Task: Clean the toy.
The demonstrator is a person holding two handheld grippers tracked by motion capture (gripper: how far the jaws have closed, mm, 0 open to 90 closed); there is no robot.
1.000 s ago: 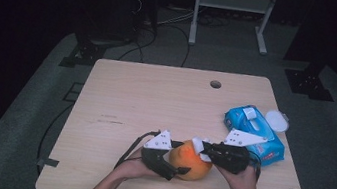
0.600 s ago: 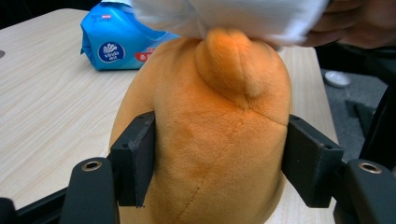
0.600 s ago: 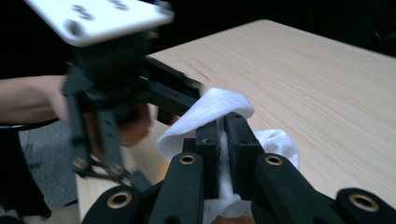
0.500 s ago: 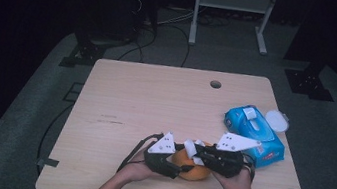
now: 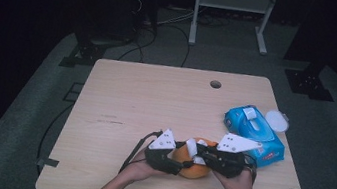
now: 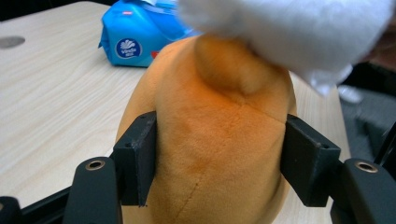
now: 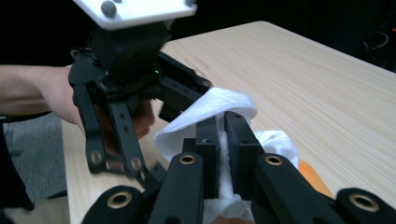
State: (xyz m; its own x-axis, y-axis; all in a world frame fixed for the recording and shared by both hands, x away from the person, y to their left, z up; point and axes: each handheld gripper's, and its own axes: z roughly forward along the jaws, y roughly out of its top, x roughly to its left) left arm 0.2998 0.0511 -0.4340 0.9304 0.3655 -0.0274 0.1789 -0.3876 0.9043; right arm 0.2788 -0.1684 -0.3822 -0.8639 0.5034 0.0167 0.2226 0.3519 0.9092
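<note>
Since a moment ago both grippers have drawn closer together over the orange plush toy (image 5: 194, 164), just left of the blue wipes pack (image 5: 254, 135). The left gripper (image 6: 219, 158) clamps the toy; the right gripper (image 7: 223, 140) pinches a white wipe (image 7: 219, 105) tight.

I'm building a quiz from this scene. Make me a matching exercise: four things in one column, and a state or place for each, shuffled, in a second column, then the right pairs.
Things:
1. orange plush toy
2. white wipe
3. blue wipes pack
4. round hole

States or places:
A. pinched between the jaws of the right gripper
B. in the tabletop near the far edge
C. clamped on both sides by the left gripper
D. lying on the table at the person's right, lid open

Pairs: 1-C, 2-A, 3-D, 4-B
</note>
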